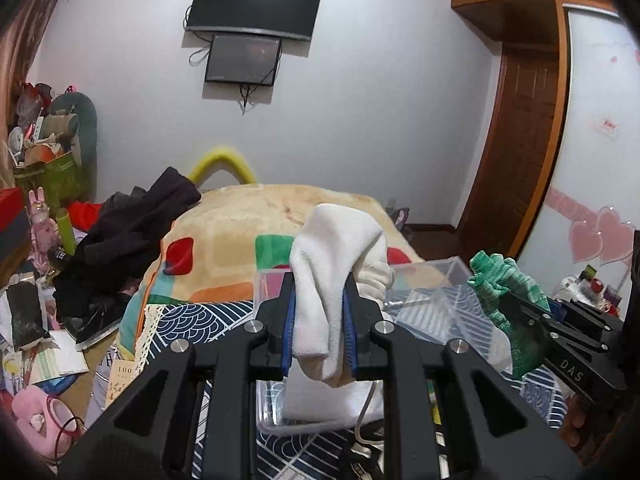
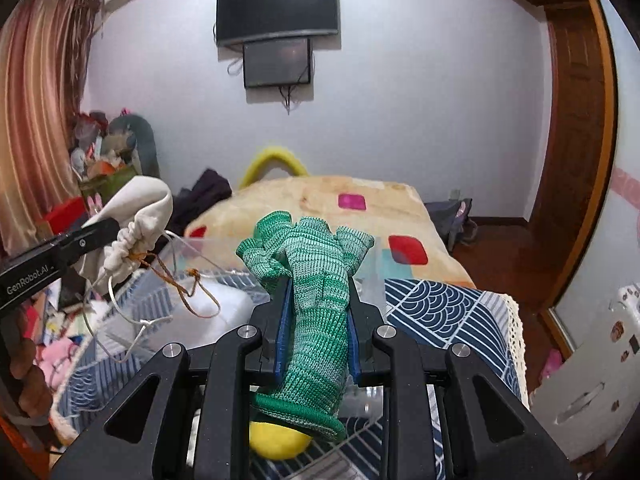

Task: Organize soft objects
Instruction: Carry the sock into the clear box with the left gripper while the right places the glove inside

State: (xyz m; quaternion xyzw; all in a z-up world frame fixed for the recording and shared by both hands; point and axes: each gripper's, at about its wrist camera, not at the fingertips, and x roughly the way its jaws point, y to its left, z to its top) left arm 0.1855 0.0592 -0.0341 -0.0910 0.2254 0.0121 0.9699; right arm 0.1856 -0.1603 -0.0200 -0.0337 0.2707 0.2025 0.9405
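The white drawstring pouch (image 1: 336, 280) sits pinched between the blue pads of the left gripper (image 1: 319, 320), its gathered neck and loose cords hanging off toward four o'clock. The green knit glove (image 2: 316, 312) is clamped the same way in the right gripper (image 2: 318, 320), fingers pointing up to twelve o'clock and cuff drooping to six. Both soft items are lifted clear, held above the clear plastic box (image 1: 424, 280), which stands on the navy wave-patterned cloth (image 2: 440, 312).

Inside the box something white and padded (image 2: 224, 304) already lies at nine o'clock from the glove, so at least one piece looks sorted, though through the glare of the clear walls I cannot tell what it is. A yellow round object (image 2: 280, 442) peeks out below the glove's cuff at six o'clock; whether it is in the box is unclear.

So the pick-up is done for these two; lowering and letting go into the box remains. Beyond, at ten o'clock, dark clothing (image 1: 132, 232) lies heaped beside the patchwork blanket (image 1: 248, 220), possibly still to be handled.
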